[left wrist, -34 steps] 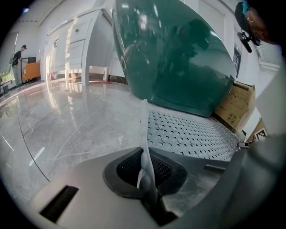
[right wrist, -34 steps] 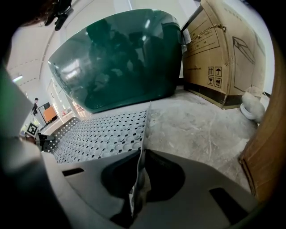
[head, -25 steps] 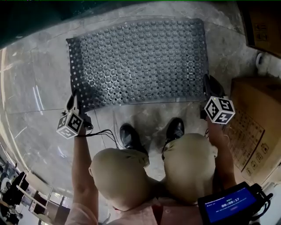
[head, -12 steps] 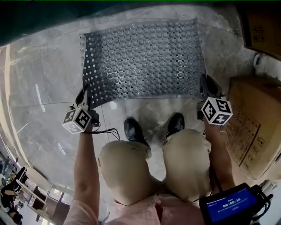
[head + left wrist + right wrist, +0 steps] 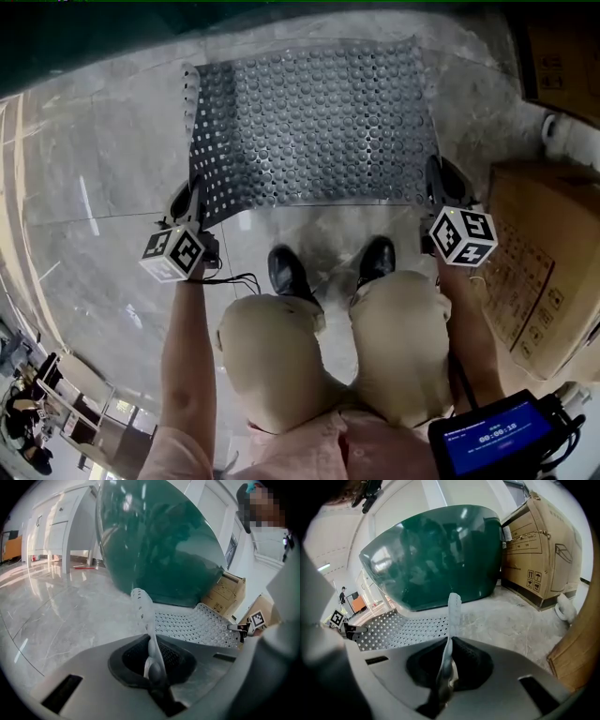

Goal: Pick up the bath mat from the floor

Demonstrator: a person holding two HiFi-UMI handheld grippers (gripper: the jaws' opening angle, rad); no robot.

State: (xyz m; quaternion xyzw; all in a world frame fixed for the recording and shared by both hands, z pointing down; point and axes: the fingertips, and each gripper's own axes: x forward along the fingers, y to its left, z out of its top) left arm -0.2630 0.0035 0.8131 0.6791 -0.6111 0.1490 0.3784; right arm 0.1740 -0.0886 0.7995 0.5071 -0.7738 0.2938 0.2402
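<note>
The grey bath mat (image 5: 314,117), studded with bumps and holes, spreads out ahead of the person's feet; its near edge is lifted off the marble floor. My left gripper (image 5: 194,202) is shut on the mat's near left corner, and in the left gripper view the mat's edge (image 5: 143,606) stands upright out of the left gripper (image 5: 152,665). My right gripper (image 5: 434,183) is shut on the near right corner; a thin strip of mat (image 5: 453,606) rises from the right gripper (image 5: 446,667). The far part of the mat (image 5: 199,625) still slopes down to the floor.
A big dark green rounded tub (image 5: 159,541) stands just beyond the mat. Cardboard boxes (image 5: 539,253) are stacked at the right, with a white object (image 5: 562,131) beside them. The person's black shoes (image 5: 286,272) stand just behind the mat's near edge. White cabinets (image 5: 56,522) line the far left.
Both grippers have risen with the mat's near edge. The left one has also shifted inward to the right, so the mat's left side has drawn in.
</note>
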